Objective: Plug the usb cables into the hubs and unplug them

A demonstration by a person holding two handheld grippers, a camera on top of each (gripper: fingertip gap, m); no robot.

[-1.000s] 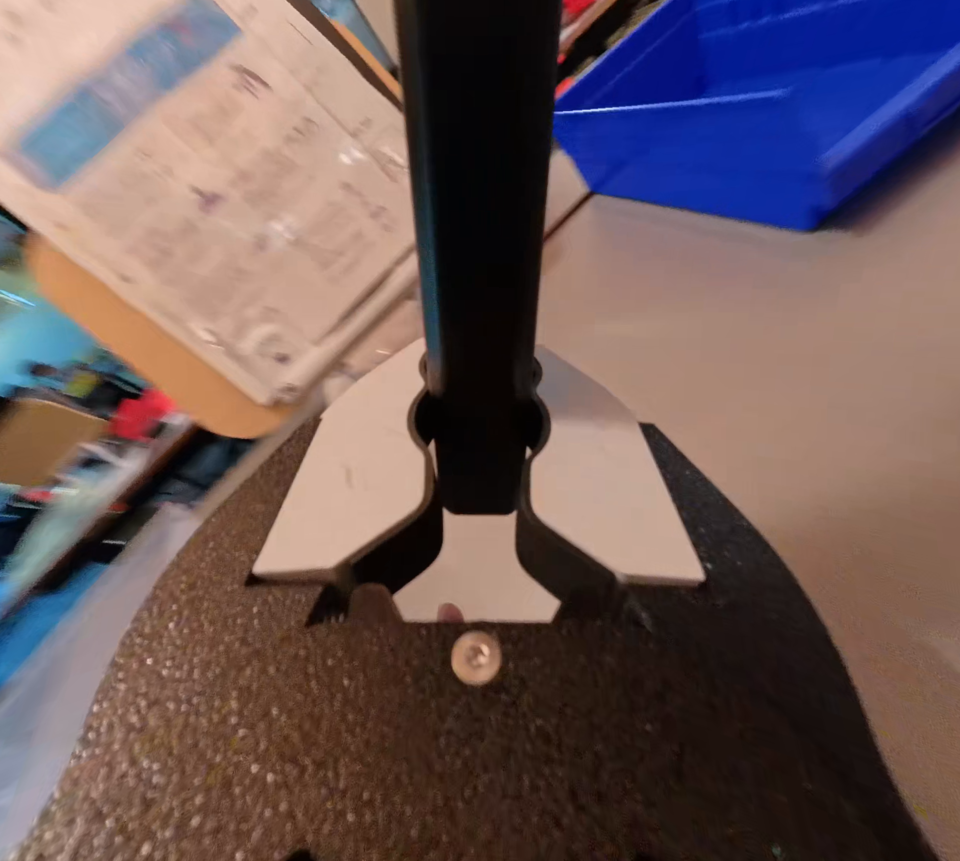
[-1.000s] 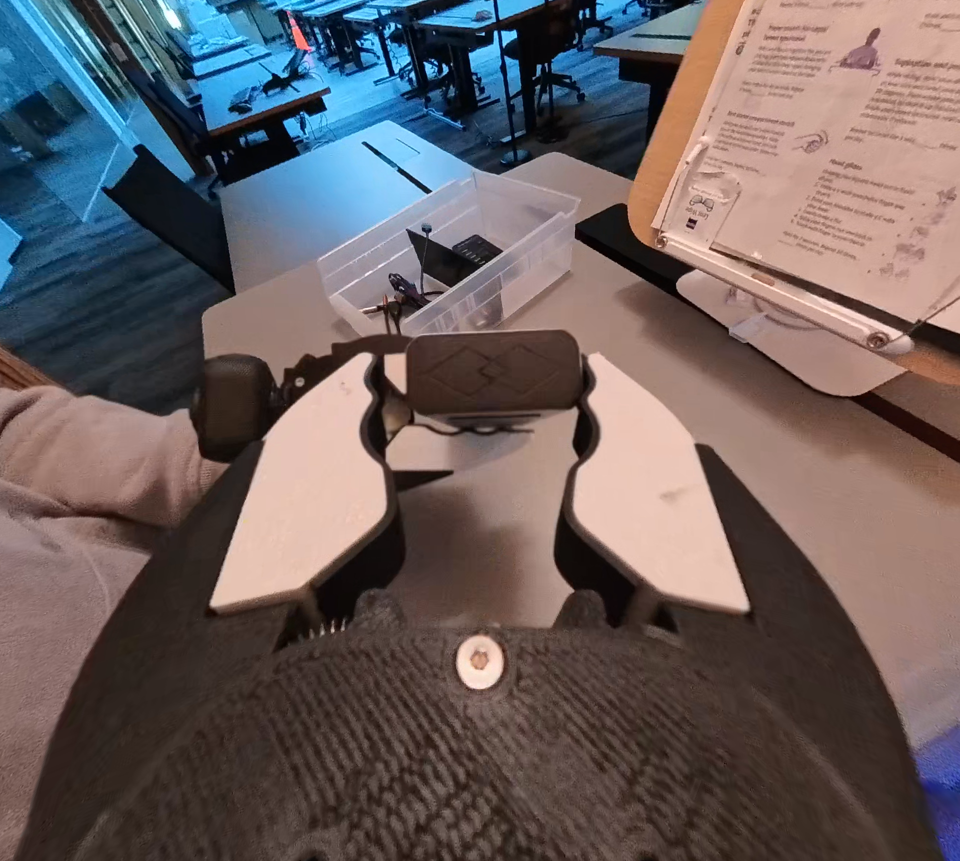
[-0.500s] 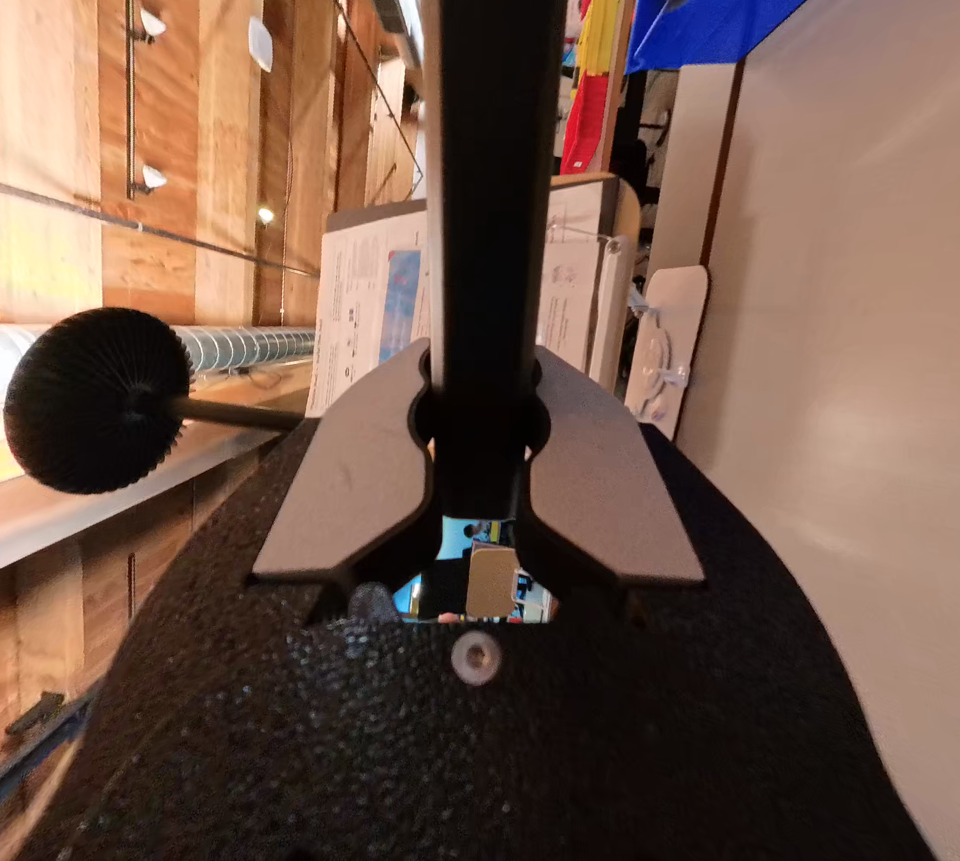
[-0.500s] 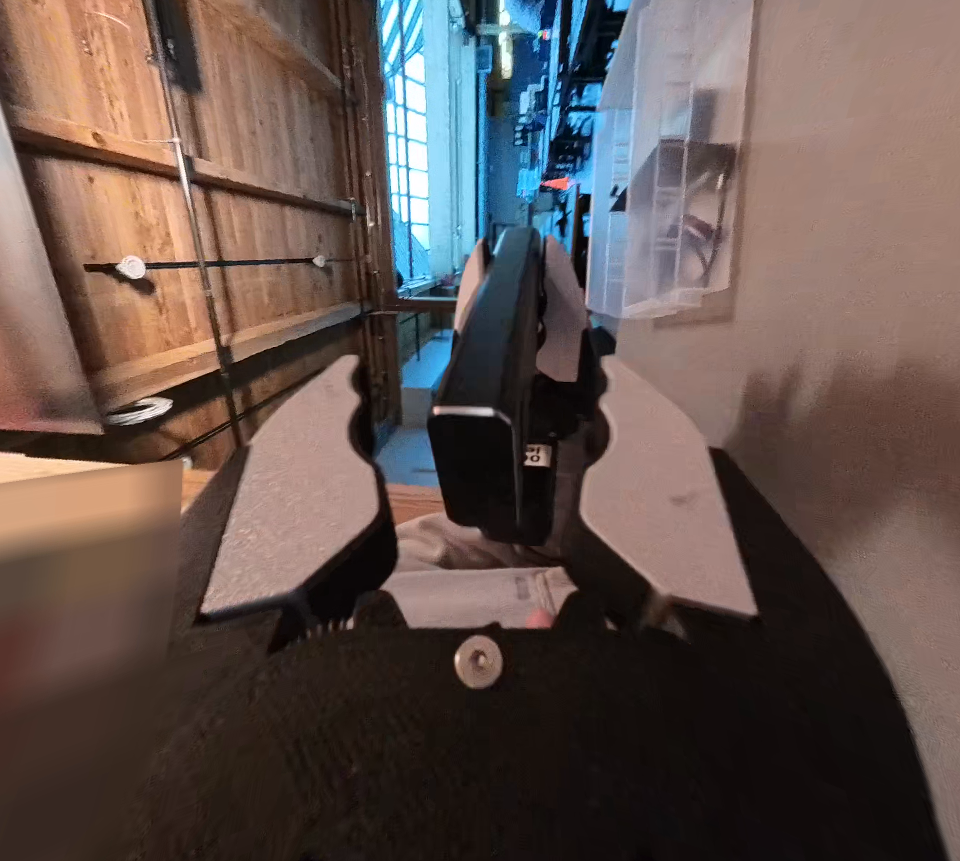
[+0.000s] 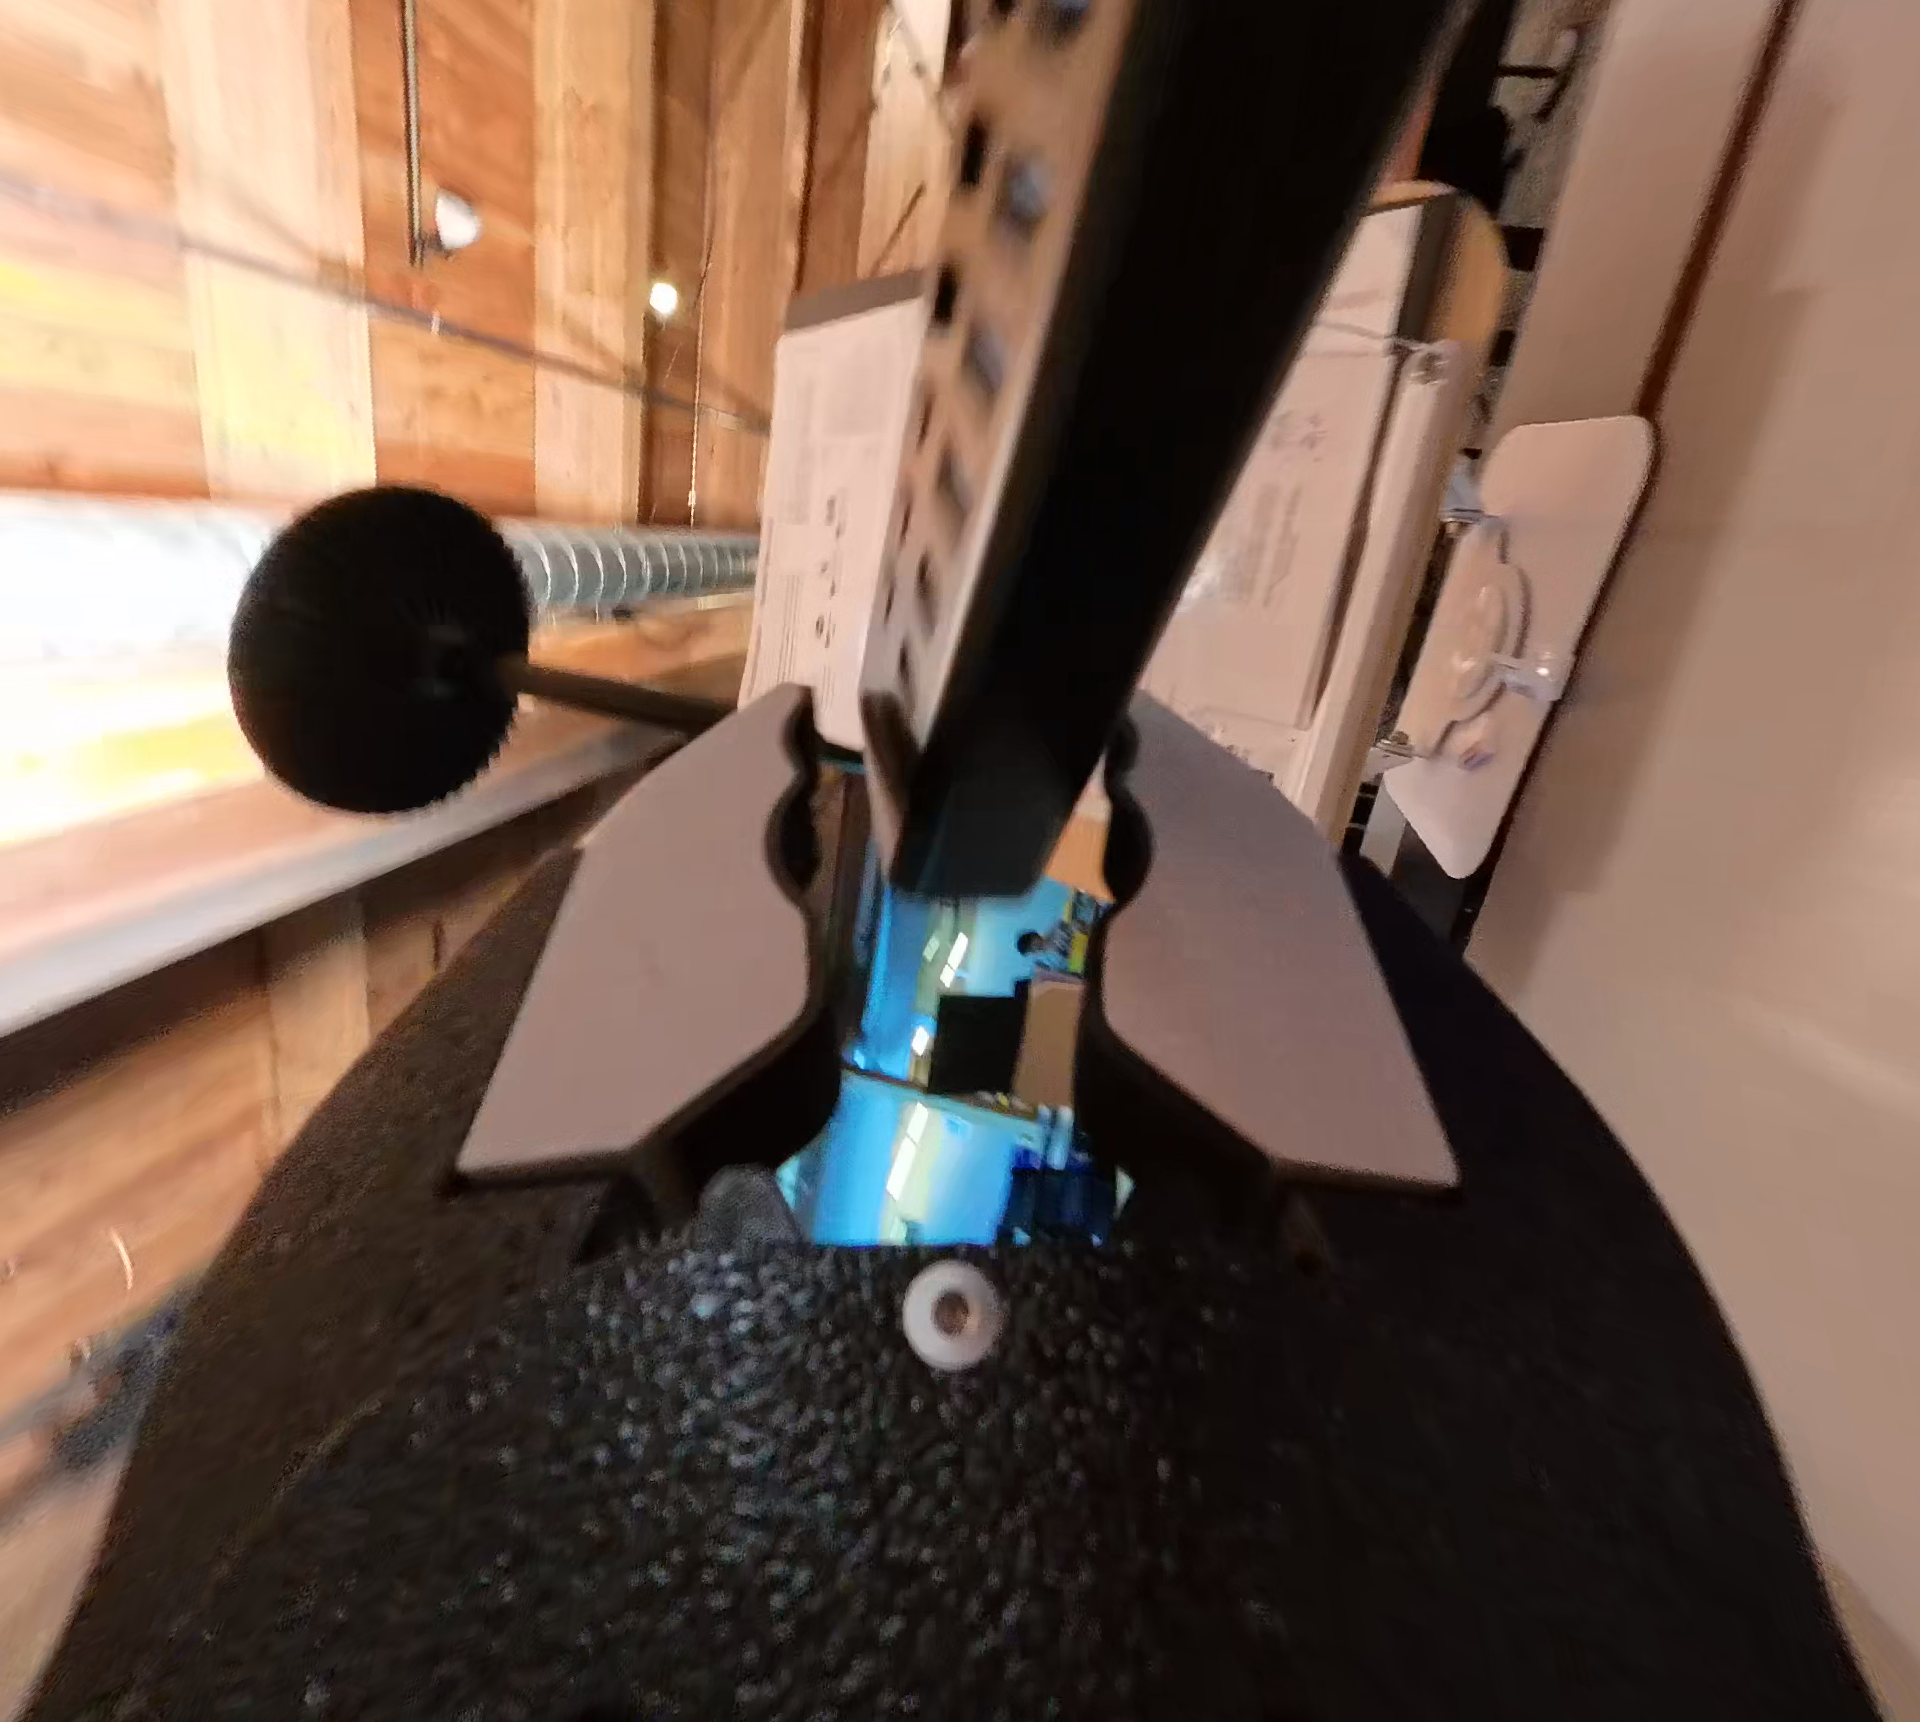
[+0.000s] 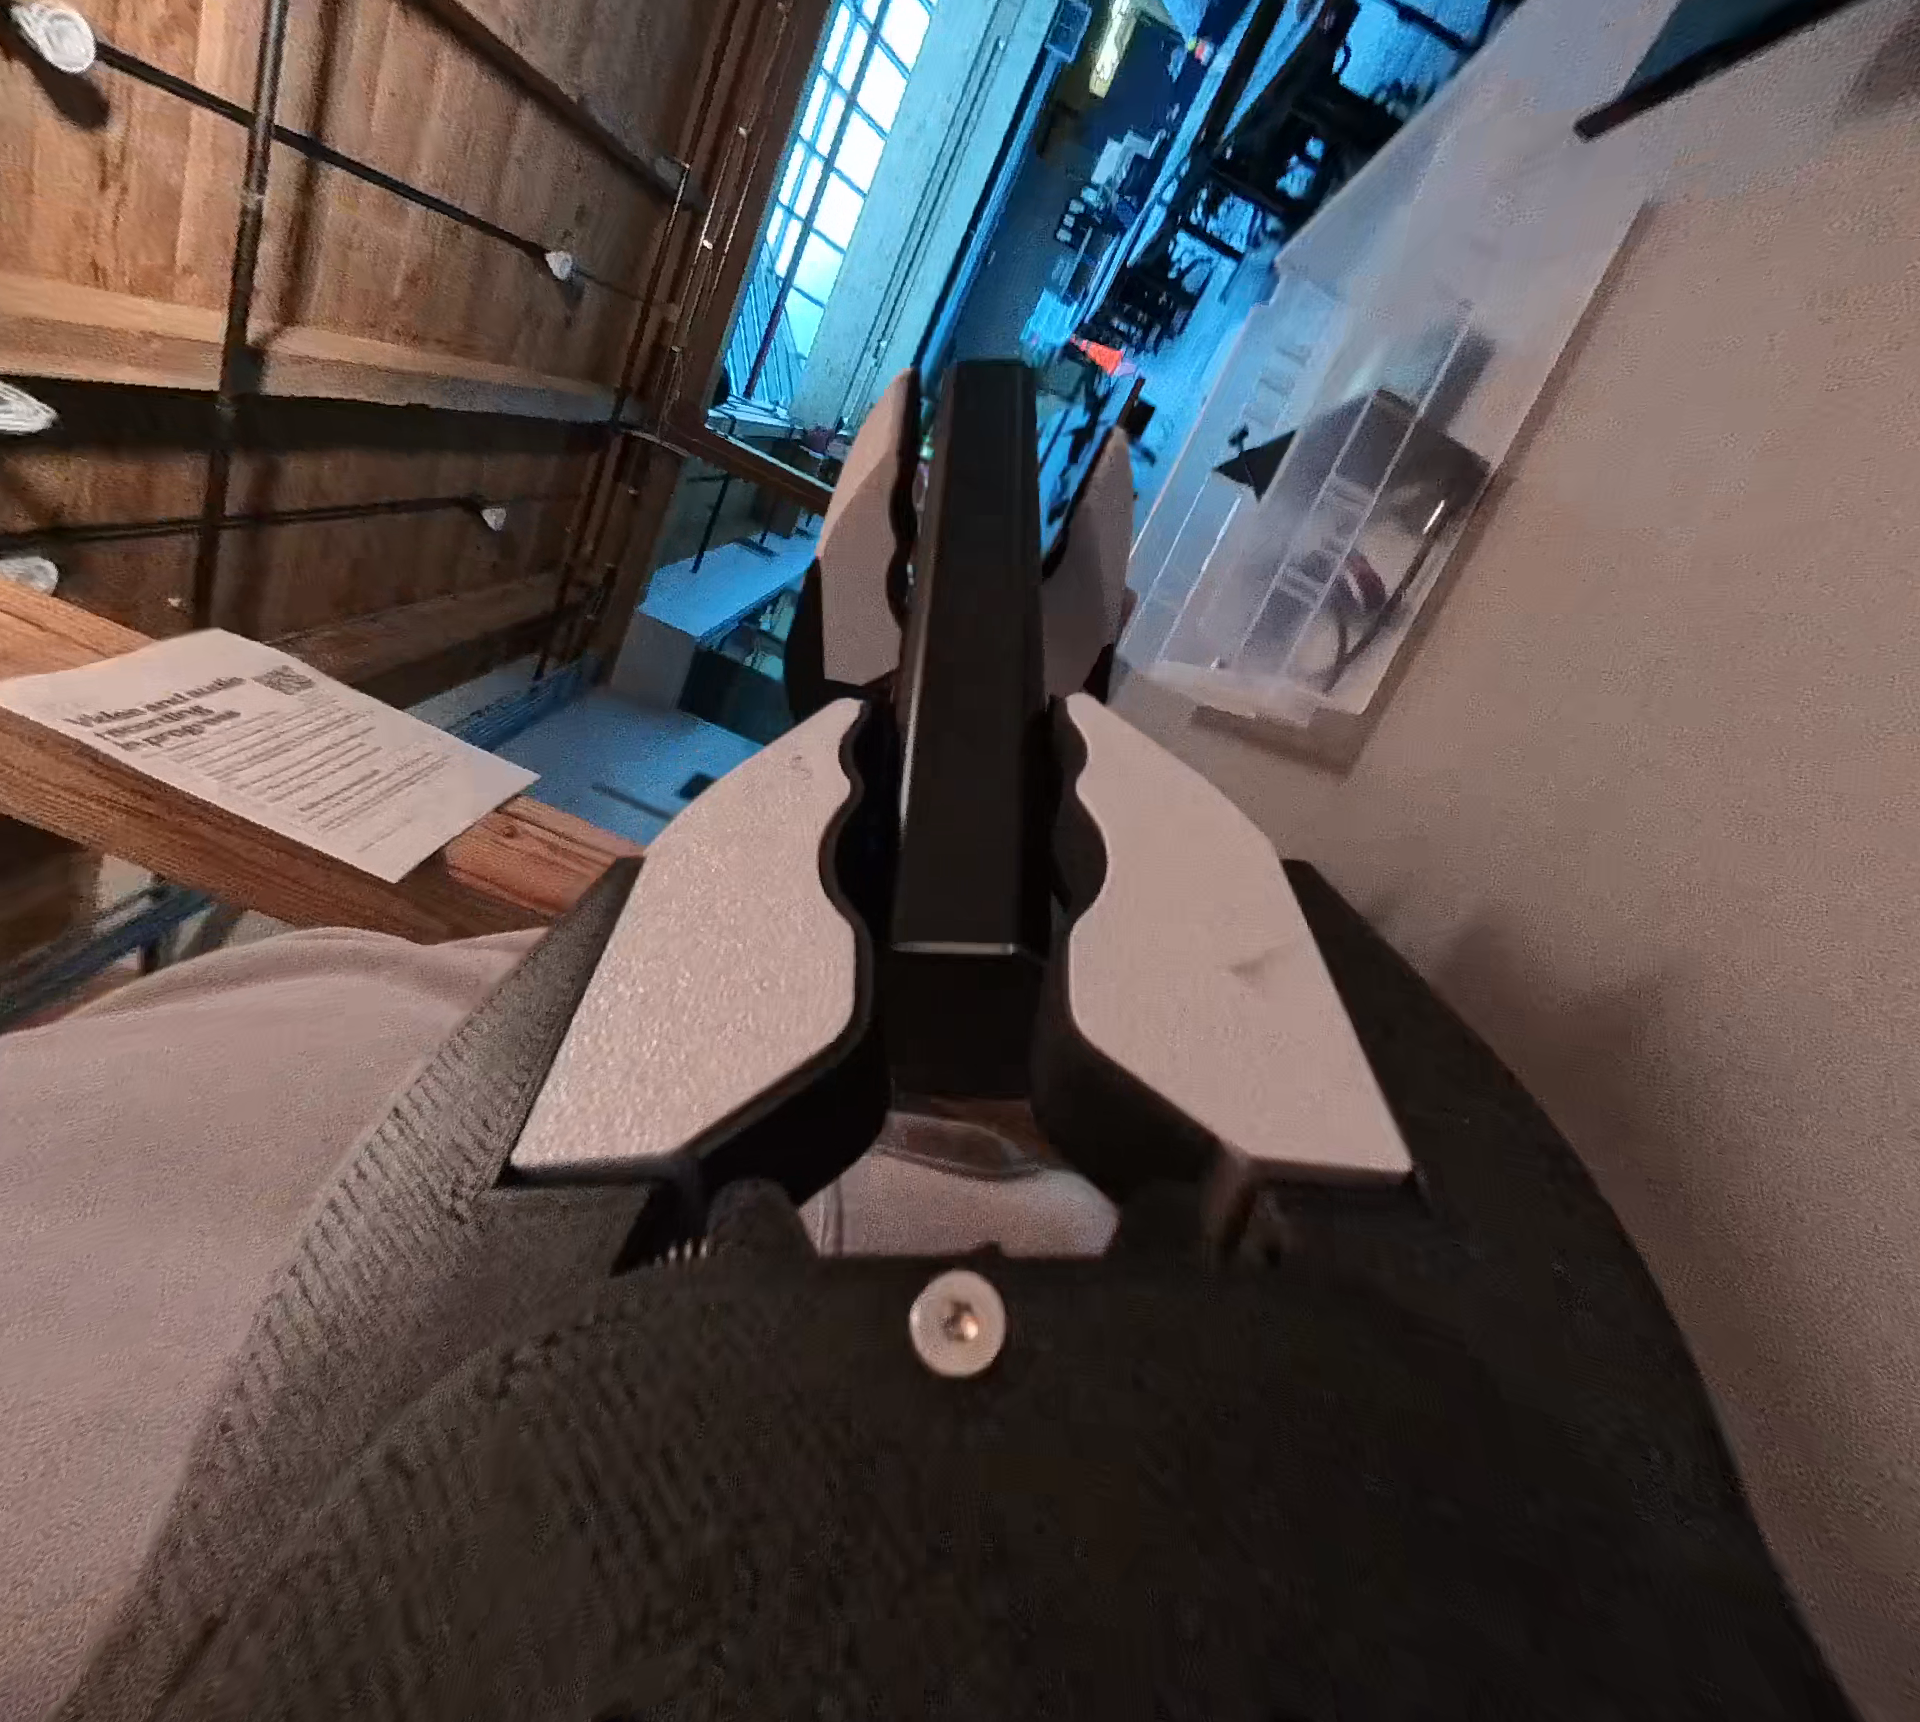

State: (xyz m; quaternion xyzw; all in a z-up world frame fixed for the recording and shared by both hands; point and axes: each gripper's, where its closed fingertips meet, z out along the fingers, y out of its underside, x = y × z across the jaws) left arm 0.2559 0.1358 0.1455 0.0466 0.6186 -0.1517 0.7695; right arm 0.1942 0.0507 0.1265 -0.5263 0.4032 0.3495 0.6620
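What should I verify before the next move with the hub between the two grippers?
1. Right gripper clamped on hub: ok, fingers close on both sides.
2. Left gripper gripping hub: not ok, a gap shows beside the tilted hub.
3. Port row visible: ok, it faces the left wrist view.
4. Ports empty: cannot tell, blurred.
5. USB cable in view: not ok, none seen; clear bin lies on the table, contents unclear.

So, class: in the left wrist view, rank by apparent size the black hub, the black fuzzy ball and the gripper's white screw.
1. Black hub, though nearness to the camera inflates it.
2. Black fuzzy ball.
3. White screw.
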